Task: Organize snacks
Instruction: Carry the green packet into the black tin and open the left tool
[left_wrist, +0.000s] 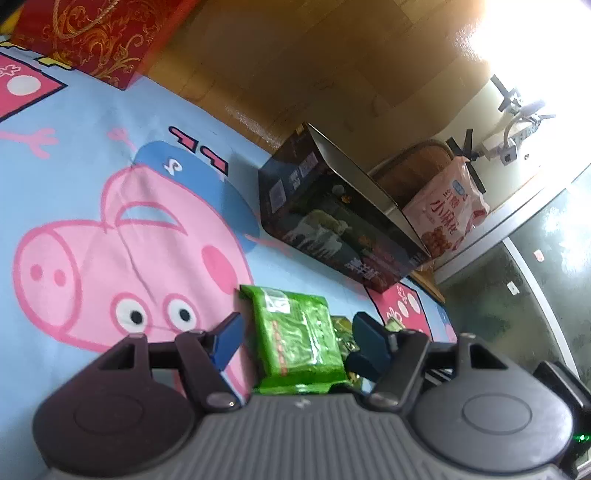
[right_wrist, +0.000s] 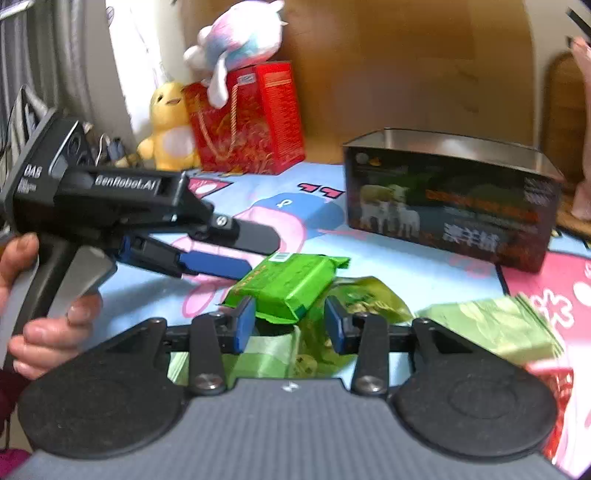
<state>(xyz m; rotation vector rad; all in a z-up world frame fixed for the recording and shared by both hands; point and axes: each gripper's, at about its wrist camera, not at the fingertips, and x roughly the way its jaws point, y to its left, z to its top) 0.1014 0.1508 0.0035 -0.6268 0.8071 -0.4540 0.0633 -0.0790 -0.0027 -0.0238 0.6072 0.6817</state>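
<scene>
A blue cartoon-pig mat (left_wrist: 92, 155) covers the floor, and on it, well back from the grippers, stands the dark open-topped box (right_wrist: 450, 206) where I'd guess the snacks belong. Nearer, the bright green snack packet (left_wrist: 299, 336) lies flat on the mat between the spread blue pads of the left gripper (left_wrist: 295, 343), which do not press on it, and the right gripper (right_wrist: 290, 321) is parted too, at the packet's near end above other greenish wrappers (right_wrist: 365, 299). With neither claw holding anything, the slick wrapper could slide away or crumple if either closes off-centre, and the two tools, this close together, might knock one another.
</scene>
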